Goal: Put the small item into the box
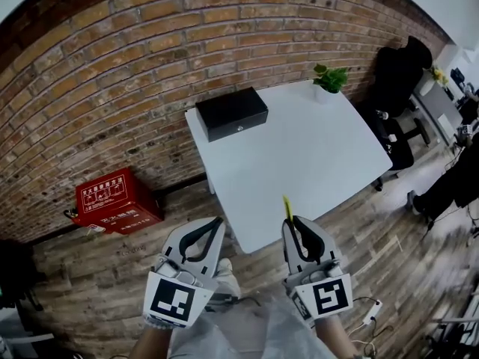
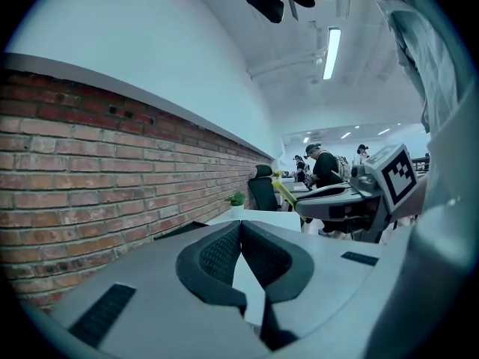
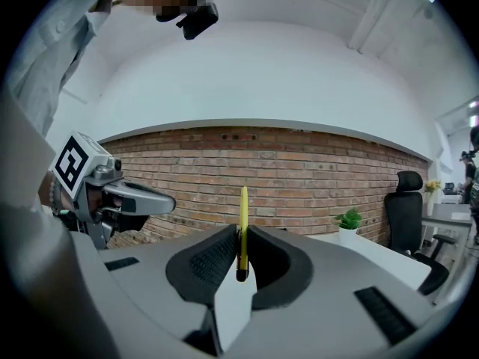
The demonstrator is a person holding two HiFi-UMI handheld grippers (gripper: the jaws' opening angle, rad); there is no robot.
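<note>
Right tool (image 3: 239, 234): clamps your yellow pen (image 3: 243, 206).
Left tool (image 2: 240, 225): jaws together, empty.
Risk: pen could pivot loose; box (image 1: 231, 113) lid looks closed.

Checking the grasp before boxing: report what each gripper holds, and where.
Right gripper pinches the yellow pen by its dark-tipped lower half; the rest sticks out. Left gripper: shut, empty.

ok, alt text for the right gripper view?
The right gripper is shut on a slim yellow pen, held upright between its jaws. Behind it runs a brick wall, with the left gripper at the left and a small potted plant and black office chair at the right.
</note>
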